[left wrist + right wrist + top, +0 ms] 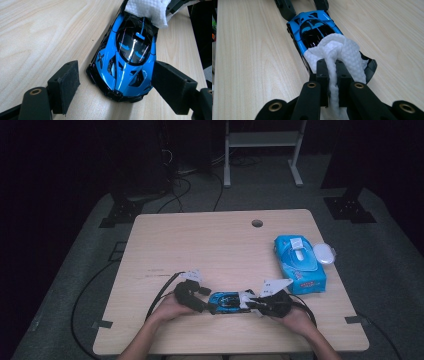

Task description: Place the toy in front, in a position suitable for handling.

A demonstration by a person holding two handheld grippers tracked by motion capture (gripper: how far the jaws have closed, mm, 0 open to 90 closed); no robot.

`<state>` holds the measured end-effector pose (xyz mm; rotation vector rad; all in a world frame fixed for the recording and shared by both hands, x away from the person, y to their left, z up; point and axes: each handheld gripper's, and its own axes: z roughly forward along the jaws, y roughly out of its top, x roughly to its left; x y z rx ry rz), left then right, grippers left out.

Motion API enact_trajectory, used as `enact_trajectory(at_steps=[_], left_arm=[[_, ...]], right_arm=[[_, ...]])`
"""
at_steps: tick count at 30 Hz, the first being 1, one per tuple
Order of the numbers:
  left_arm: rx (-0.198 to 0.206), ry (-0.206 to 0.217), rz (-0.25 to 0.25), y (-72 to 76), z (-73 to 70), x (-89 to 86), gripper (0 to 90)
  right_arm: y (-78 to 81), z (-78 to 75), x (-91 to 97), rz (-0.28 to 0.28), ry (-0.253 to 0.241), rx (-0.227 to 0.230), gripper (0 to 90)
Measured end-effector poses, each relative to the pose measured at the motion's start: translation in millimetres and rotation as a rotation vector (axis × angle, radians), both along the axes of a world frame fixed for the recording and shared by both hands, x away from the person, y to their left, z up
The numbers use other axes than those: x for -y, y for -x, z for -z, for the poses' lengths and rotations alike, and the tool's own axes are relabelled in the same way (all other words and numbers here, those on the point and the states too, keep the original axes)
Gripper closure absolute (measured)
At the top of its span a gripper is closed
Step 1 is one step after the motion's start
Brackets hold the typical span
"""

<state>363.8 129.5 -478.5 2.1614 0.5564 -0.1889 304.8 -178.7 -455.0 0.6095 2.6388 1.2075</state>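
Right now a blue toy car is sitting on the pale wooden desk, near the edge closest to the person, lying lengthwise between the two hands. The left tongs are standing spread around one end of the car: in the left gripper view one black pad is hanging clear of the car's side with bare wood showing in the gap, while the other pad is sitting just beside the opposite flank, and whether it is touching cannot be told. The right tongs are pressed together on a white wipe, pinching a twisted strand of it between the pads. The loose bulk of the wipe is lying bunched on the far end of the car, covering the bodywork there and touching the dark glossy roof. In the right gripper view the left tongs are showing at the top, flanking the car's far end. From the high view, the person's left hand and right hand are coming in from the bottom edge, each wrapped around its gripper, with black cables trailing off toward the desk edge. Well apart from the car, toward the right side of the desk, a blue pack of wipes is lying flat, and a small white oval lid is resting just beside it.
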Motion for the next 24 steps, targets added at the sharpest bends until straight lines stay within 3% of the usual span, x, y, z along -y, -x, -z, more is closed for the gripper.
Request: enact_trajectory(at_steps=[11,17,24], left_arm=[[-0.034,0.019,-0.001,-3.4,0.8,10.9,24.1],[-0.028,0.009,-0.003,-1.8,-0.2,13.2,24.4],[0.013,-0.017,0.004,1.7,-3.4,15.3,24.7]], right_arm=[[1.7,1.4,1.5,-0.013,-0.008,0.013,84.1],[6.4,2.3,1.6,-0.02,-0.007,0.043,84.3],[10.1,3.4,3.0,-0.039,-0.013,0.058,84.5]])
